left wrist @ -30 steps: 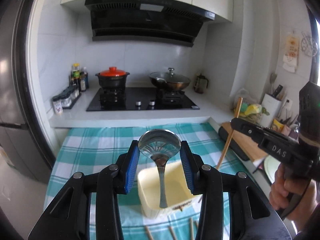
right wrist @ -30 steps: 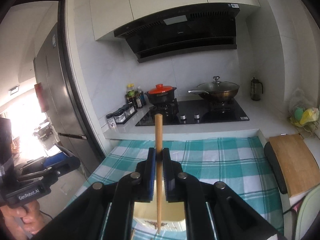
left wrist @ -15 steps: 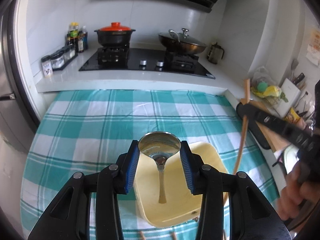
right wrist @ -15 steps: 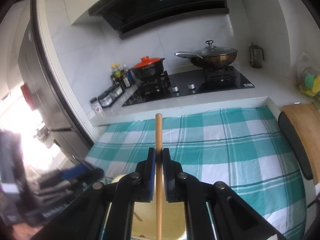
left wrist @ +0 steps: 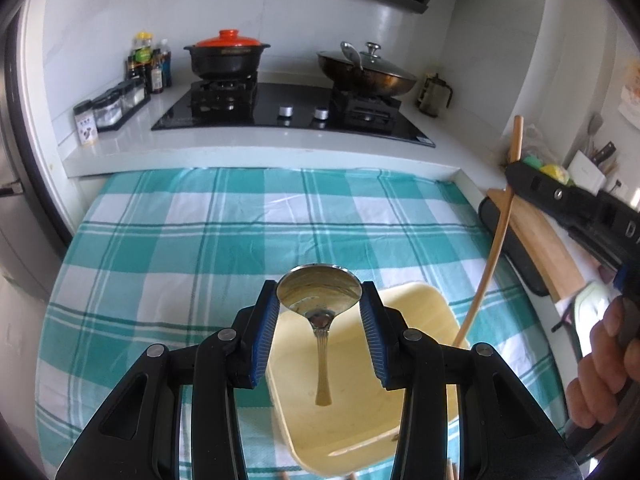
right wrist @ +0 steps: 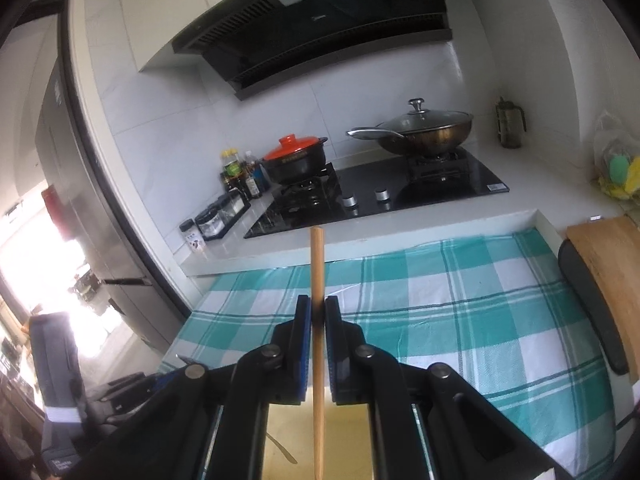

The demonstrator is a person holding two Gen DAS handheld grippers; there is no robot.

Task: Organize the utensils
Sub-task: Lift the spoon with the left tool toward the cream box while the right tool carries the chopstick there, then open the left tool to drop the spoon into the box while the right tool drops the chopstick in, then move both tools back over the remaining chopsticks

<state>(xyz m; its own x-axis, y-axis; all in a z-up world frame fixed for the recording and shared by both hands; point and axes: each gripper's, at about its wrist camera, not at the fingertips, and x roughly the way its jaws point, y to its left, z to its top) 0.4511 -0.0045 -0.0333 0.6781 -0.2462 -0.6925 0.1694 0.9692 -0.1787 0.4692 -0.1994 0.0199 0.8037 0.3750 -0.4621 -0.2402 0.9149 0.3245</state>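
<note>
Checked tablecloth (left wrist: 200, 240), left hand-held gripper (left wrist: 319, 303) pinching spoon (left wrist: 320, 300), right hand-held gripper (right wrist: 318, 316) clamping chopstick (right wrist: 318, 280), yellow tray (left wrist: 420, 308) half hidden

From my left wrist feed, the yellow tray (left wrist: 420, 308) is cut off at 6 o'clock and partly hidden behind my left gripper (left wrist: 319, 306)'s fingers, and my right hand (left wrist: 600, 368) runs out of frame at 3 o'clock. On the right wrist feed, the chopstick (right wrist: 318, 344) tip reaches the bottom edge, so I cannot tell whether it touches the tray. At 9 o'clock there the bright doorway (right wrist: 36, 272) is blown out.
</note>
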